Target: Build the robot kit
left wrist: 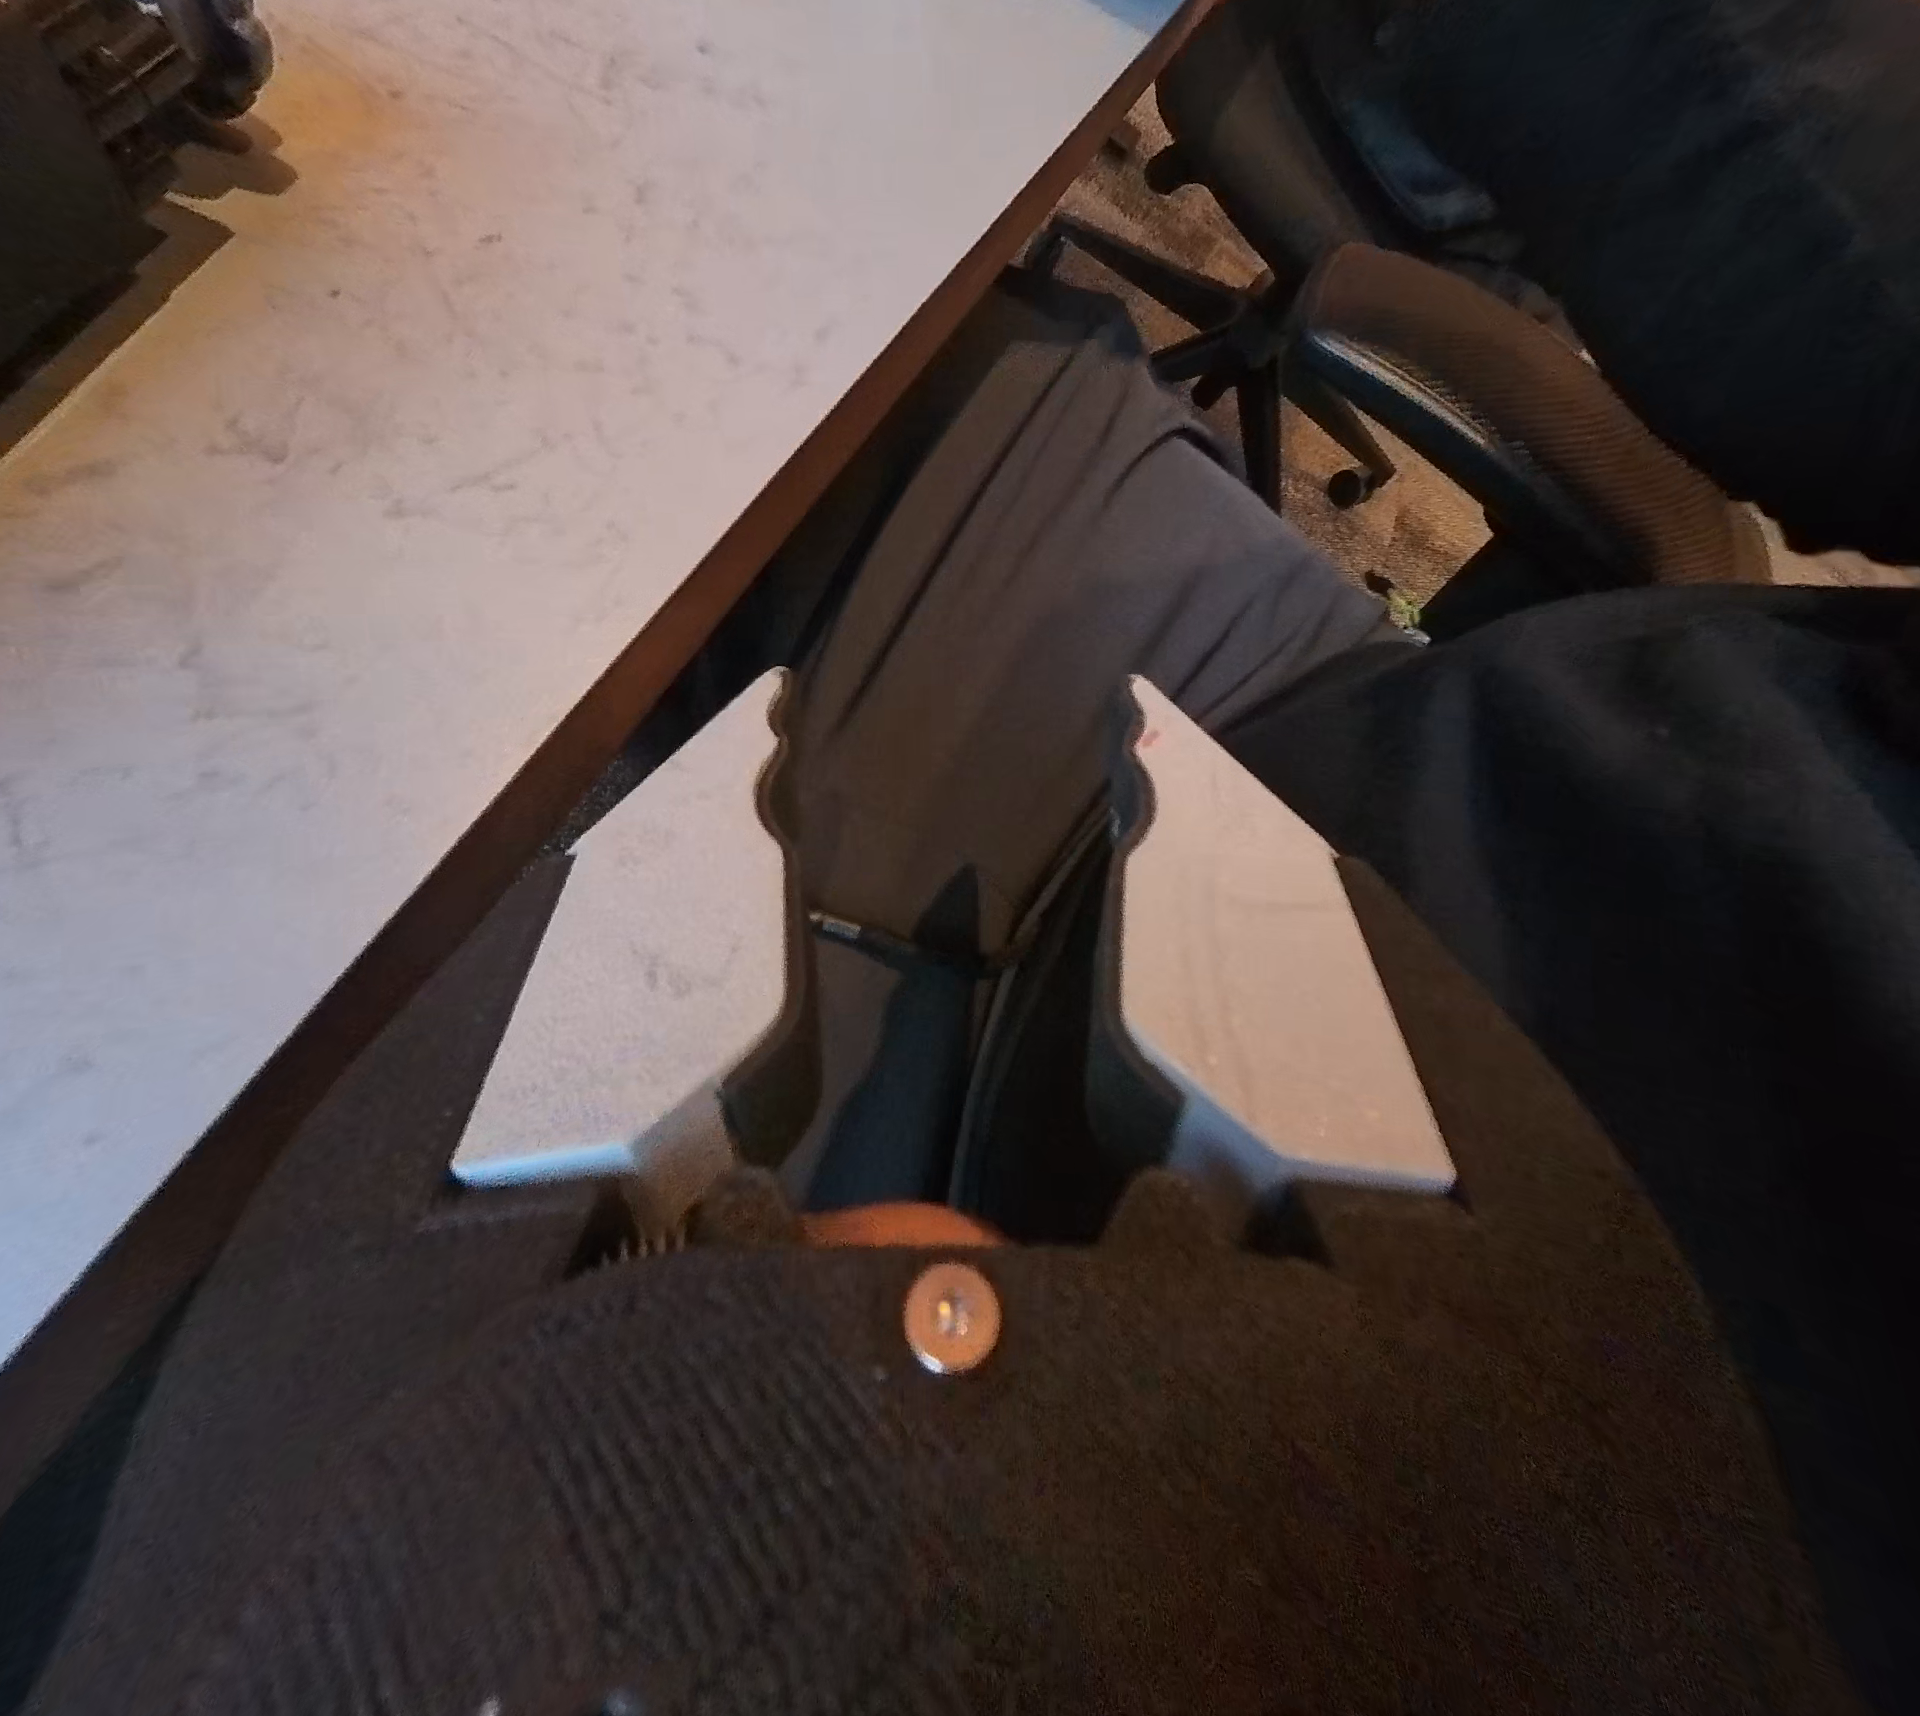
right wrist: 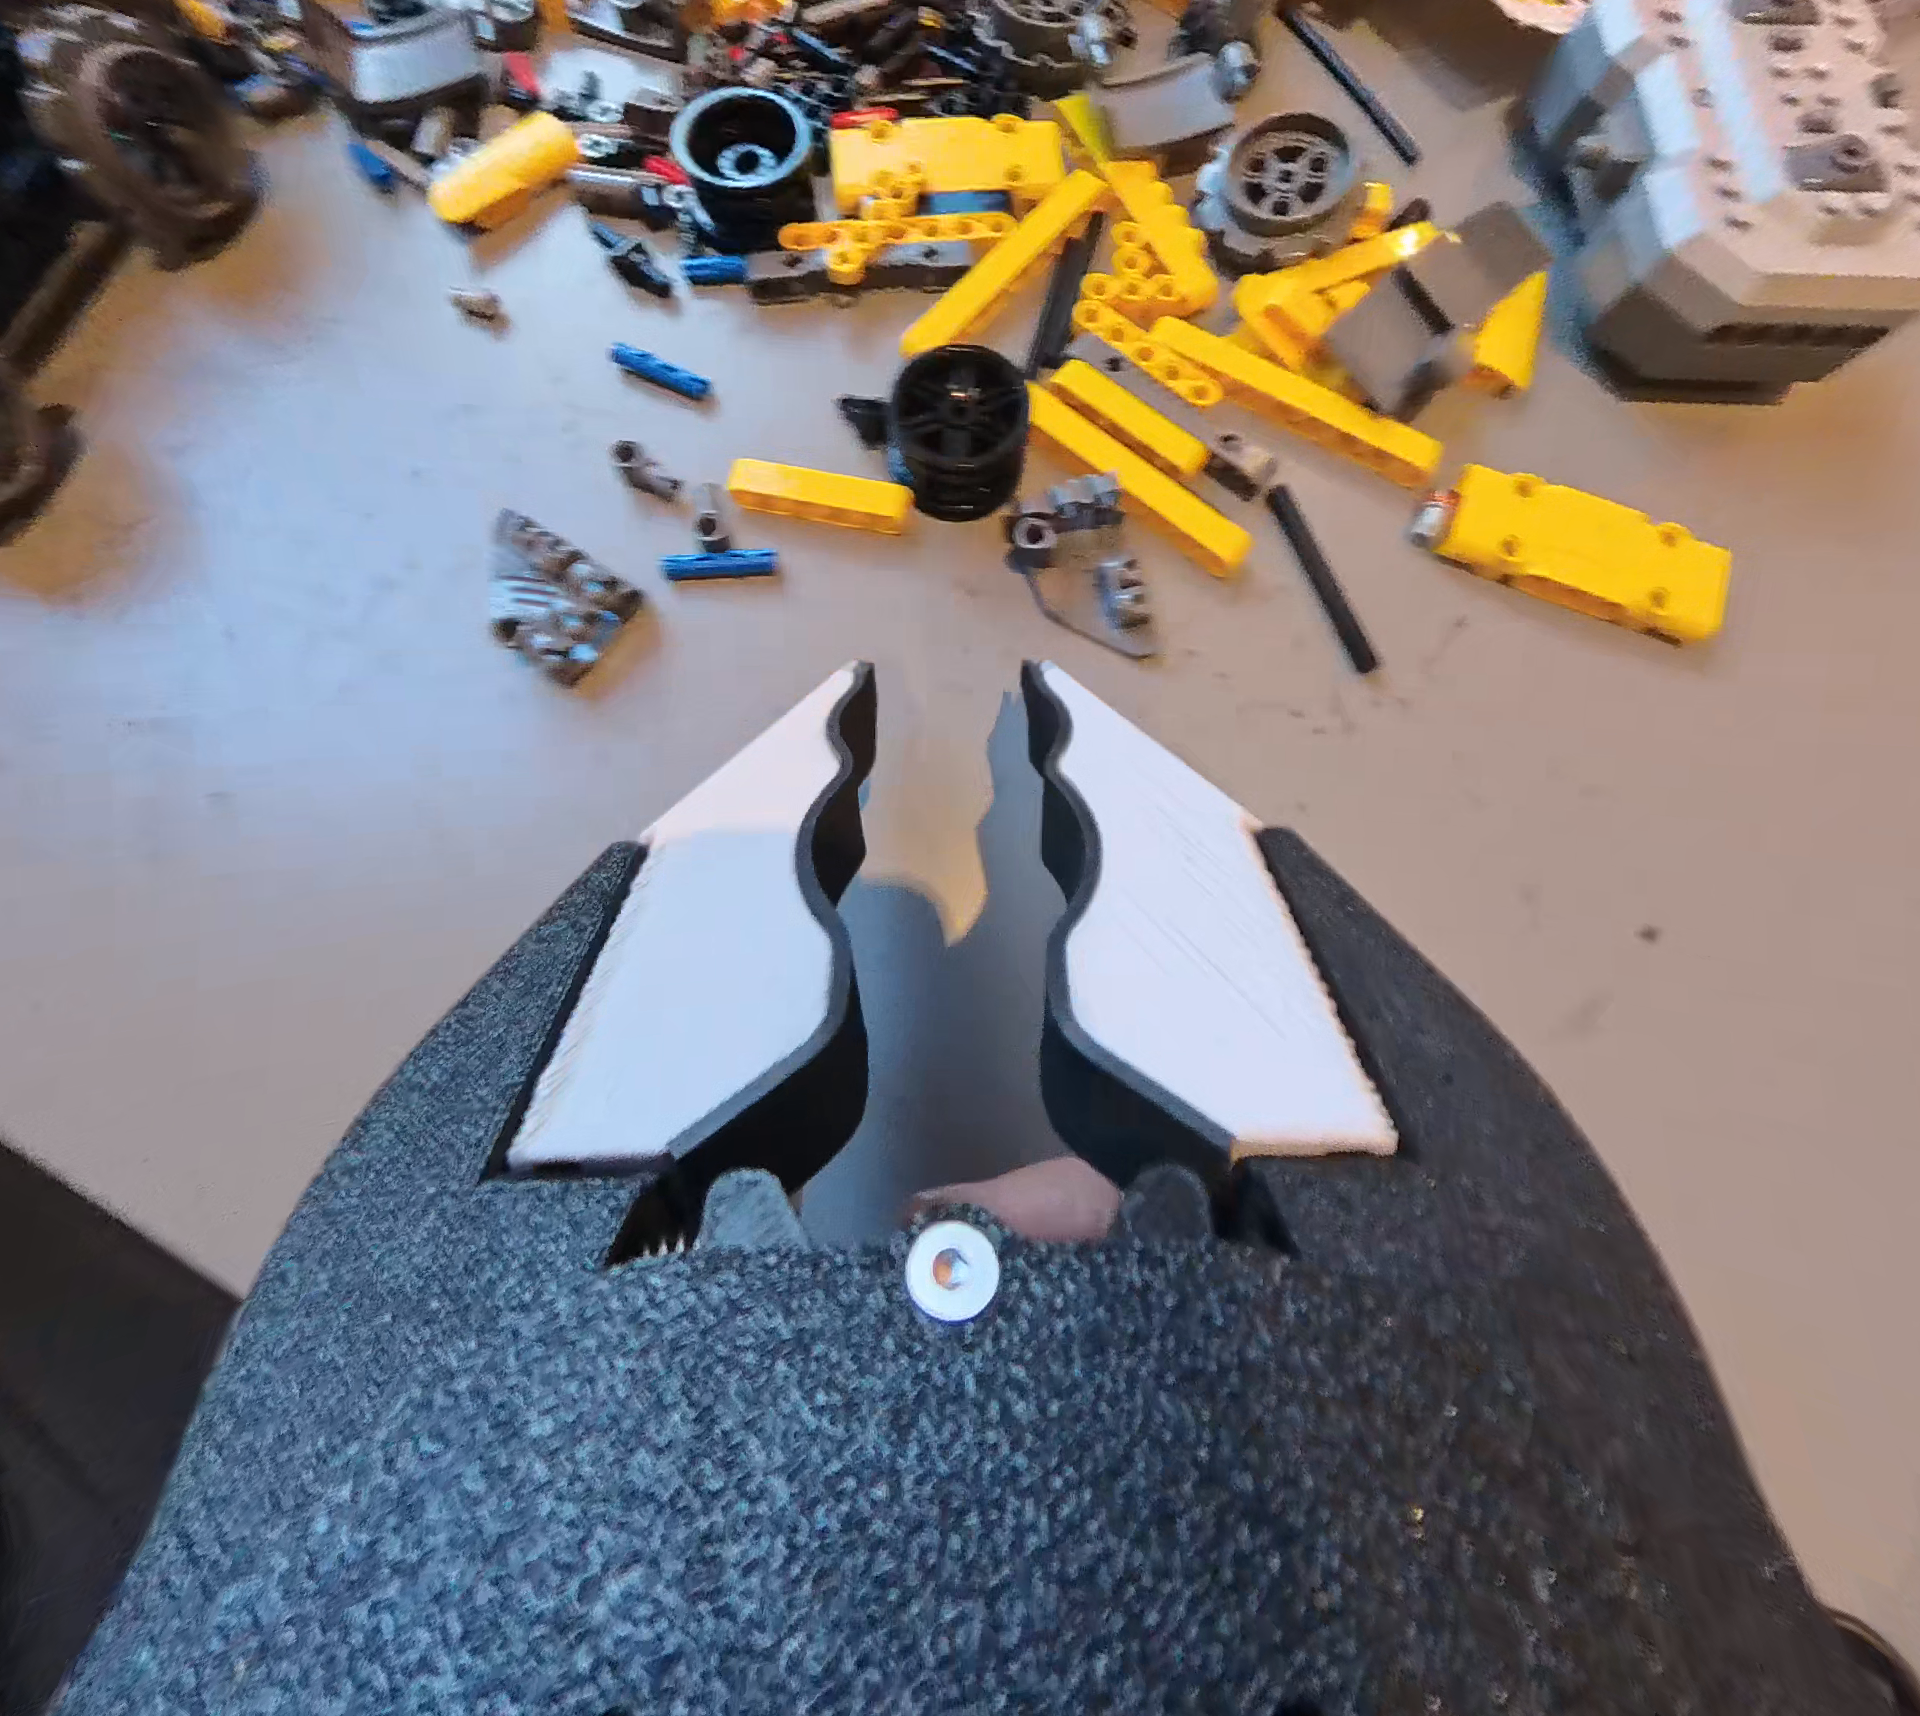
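Two tongs — left (left wrist: pixel 956 700) wide apart, right (right wrist: pixel 948 679) narrowly parted — both empty.

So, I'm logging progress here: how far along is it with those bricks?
Put together: a grey rounded assembly at the right. In hand: nothing; the right gripper hangs open over the table short of the pile, the left gripper open past the table edge. Loose: yellow beams, a black wheel, blue pins and many more pieces.
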